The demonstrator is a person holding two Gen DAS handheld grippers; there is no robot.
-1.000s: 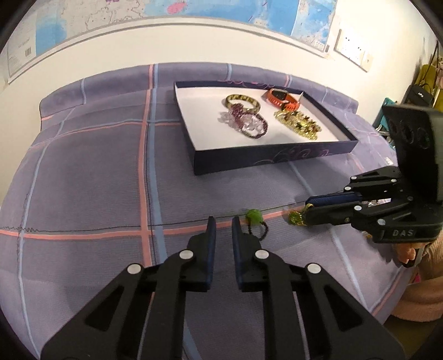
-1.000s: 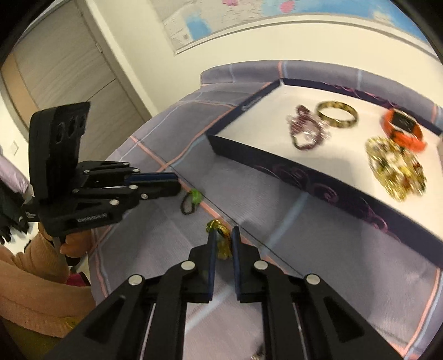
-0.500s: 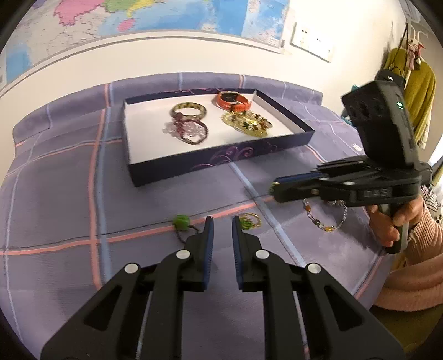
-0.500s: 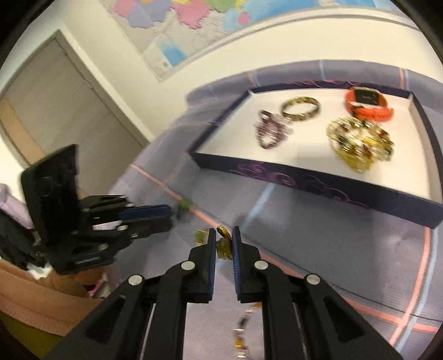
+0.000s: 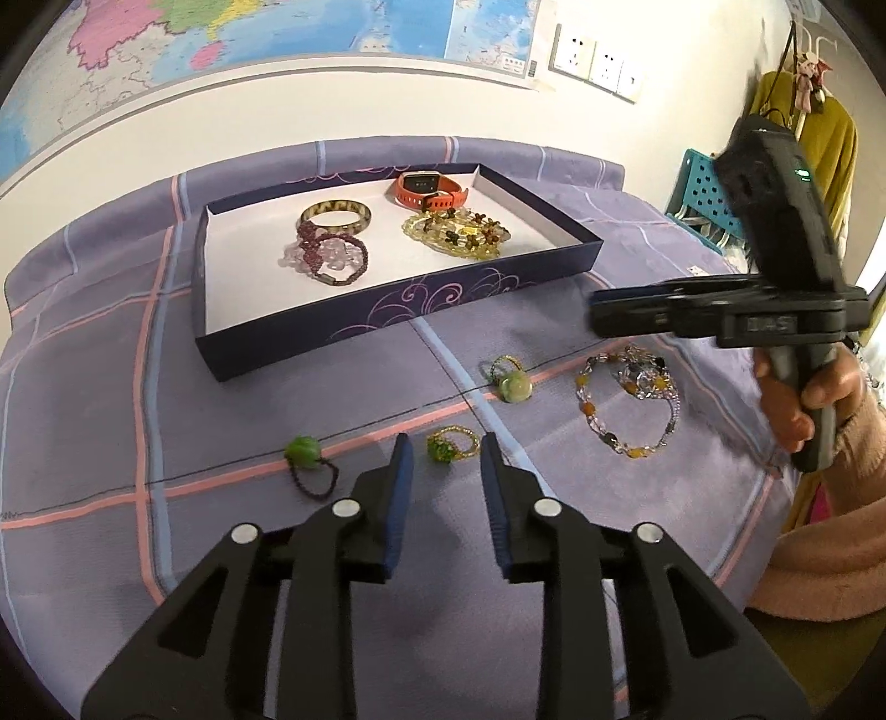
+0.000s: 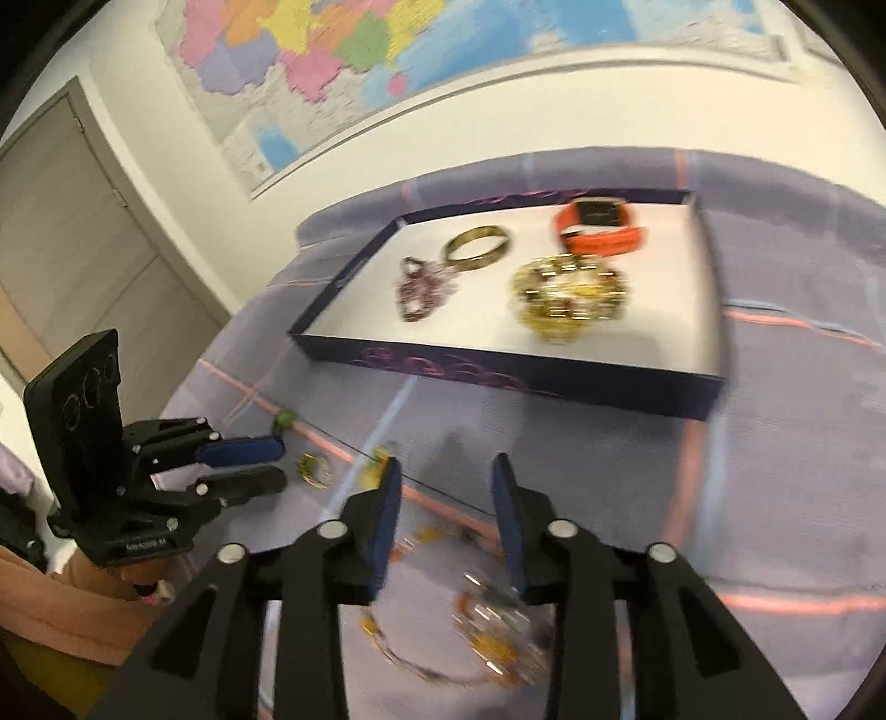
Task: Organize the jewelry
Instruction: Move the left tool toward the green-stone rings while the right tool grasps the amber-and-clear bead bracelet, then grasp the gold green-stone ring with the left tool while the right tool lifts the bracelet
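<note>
Right gripper (image 6: 443,471) opening over the bedspread (image 6: 775,498), nothing between its jaws; beaded bracelet (image 6: 476,631) blurred just beneath.

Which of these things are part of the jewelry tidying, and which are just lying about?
Part of the job:
- dark blue shallow box
- green-stone gold ring
- green-bead dark cord ring
- pale-stone ring
- amber-beaded bracelet

Just lying about:
- wall map
- white wall sockets
- yellow hanging garment

Even, soft indoor light fills both views, with faint shadows on the bed (image 5: 232,421). The left wrist view is sharp; the right is motion-blurred. Fisheye bending curves the edges, corners vignetted black.
</note>
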